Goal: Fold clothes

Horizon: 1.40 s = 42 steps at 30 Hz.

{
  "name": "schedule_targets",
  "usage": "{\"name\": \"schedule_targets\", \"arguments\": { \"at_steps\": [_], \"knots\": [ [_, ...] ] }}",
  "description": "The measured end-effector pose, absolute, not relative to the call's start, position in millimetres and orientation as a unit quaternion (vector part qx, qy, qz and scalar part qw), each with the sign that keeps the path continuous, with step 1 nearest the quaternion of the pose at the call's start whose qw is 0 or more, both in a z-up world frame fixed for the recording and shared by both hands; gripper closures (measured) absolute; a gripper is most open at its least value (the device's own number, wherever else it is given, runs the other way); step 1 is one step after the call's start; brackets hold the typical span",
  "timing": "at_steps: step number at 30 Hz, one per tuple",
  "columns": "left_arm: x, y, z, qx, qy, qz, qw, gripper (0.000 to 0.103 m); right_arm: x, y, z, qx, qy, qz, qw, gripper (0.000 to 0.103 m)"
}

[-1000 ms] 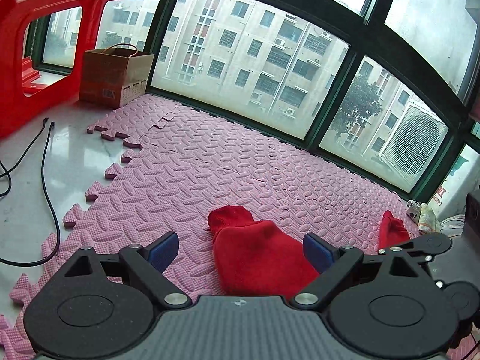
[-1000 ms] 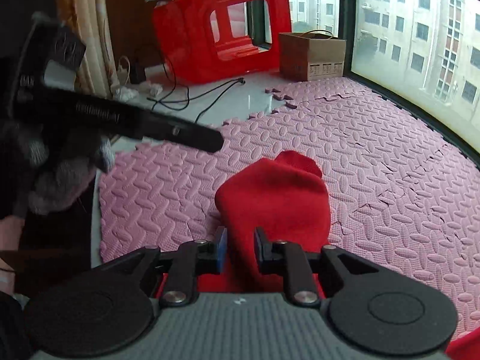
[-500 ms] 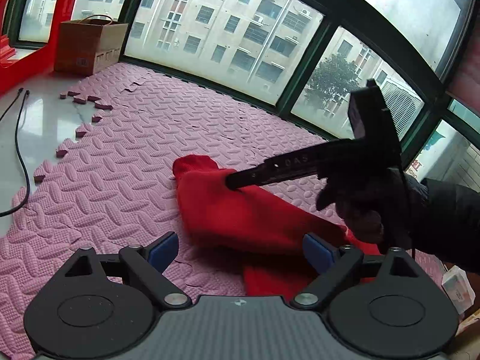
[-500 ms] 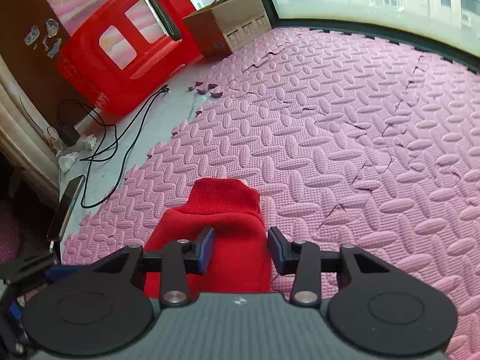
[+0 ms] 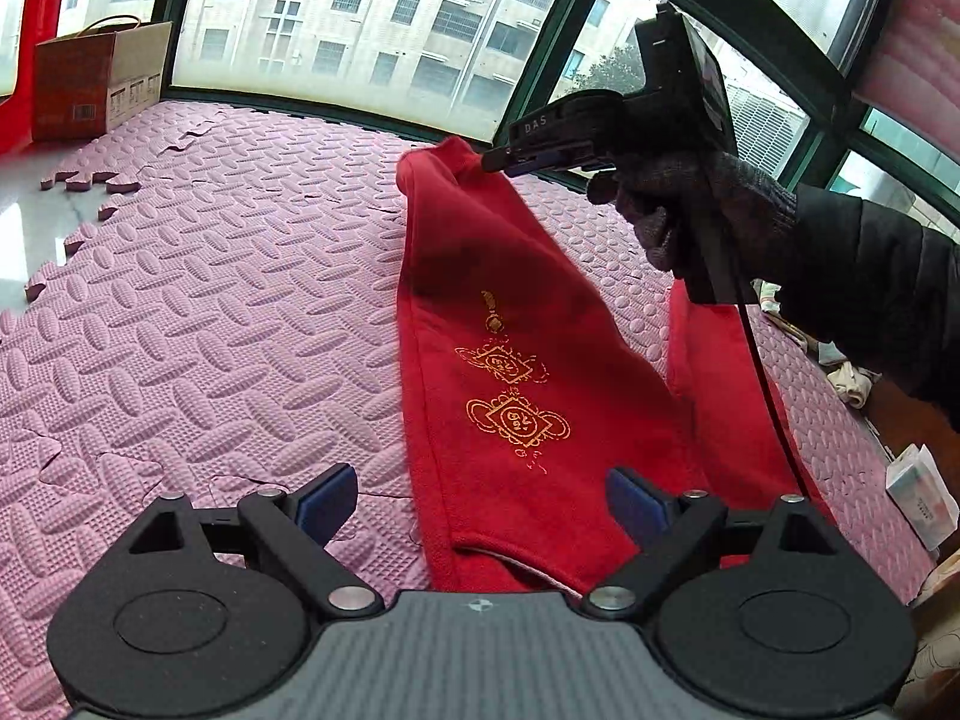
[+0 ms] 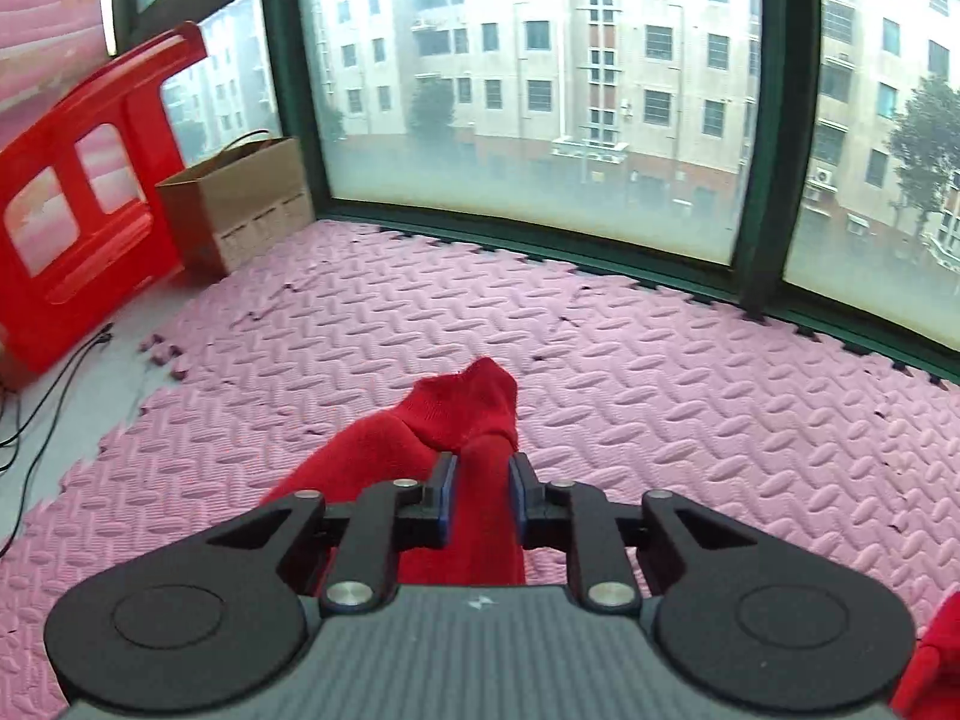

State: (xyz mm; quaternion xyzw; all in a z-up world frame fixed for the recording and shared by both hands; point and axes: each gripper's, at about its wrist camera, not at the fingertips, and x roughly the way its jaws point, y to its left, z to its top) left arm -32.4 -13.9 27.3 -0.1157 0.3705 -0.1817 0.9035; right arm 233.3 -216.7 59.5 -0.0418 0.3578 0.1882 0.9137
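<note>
From my left wrist camera, my left gripper (image 5: 480, 495) hangs spread wide, grasping nothing, above red trousers (image 5: 510, 396) with gold embroidery stretched across the pink foam mat (image 5: 180, 300); my gloved right hand (image 5: 690, 210) lifts the far cuff with the right gripper (image 5: 498, 162). From my right wrist camera, that gripper (image 6: 483, 495) is clenched on the red cuff (image 6: 468, 402), raised over the mat (image 6: 660, 390) beside a cardboard box (image 6: 240, 198).

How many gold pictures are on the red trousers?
2 gold emblems on the red trousers: upper one, lower one just below. Folded cloth may hide more.
</note>
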Motion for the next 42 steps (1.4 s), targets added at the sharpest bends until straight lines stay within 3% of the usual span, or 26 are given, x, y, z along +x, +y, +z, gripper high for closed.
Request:
{"name": "schedule_targets", "arguments": {
  "at_steps": [12, 15, 27, 33, 42],
  "knots": [
    [-24.9, -18.4, 17.6, -0.107, 0.390, -0.177, 0.897, 0.011, 224.3, -202.5, 13.1, -0.100, 0.399, 0.234, 0.881, 0.075],
    [-24.4, -18.3, 15.9, -0.107, 0.393, -0.178, 0.896, 0.011, 231.7, -191.6, 2.8, -0.101, 0.395, 0.236, 0.882, 0.070],
    [-22.9, -20.7, 14.7, -0.098, 0.390, -0.185, 0.897, 0.010, 261.8, -181.5, 7.9, -0.097, 0.393, 0.244, 0.881, 0.061],
    [-21.7, -20.5, 15.0, -0.100, 0.390, -0.182, 0.897, 0.010, 220.5, -195.5, 34.5, -0.151, 0.424, 0.282, 0.848, 0.058],
    [-32.2, -18.7, 16.2, -0.085, 0.386, -0.156, 0.905, 0.010, 134.4, -203.5, 19.9, -0.186, 0.437, 0.306, 0.825, 0.052]
  ]
}}
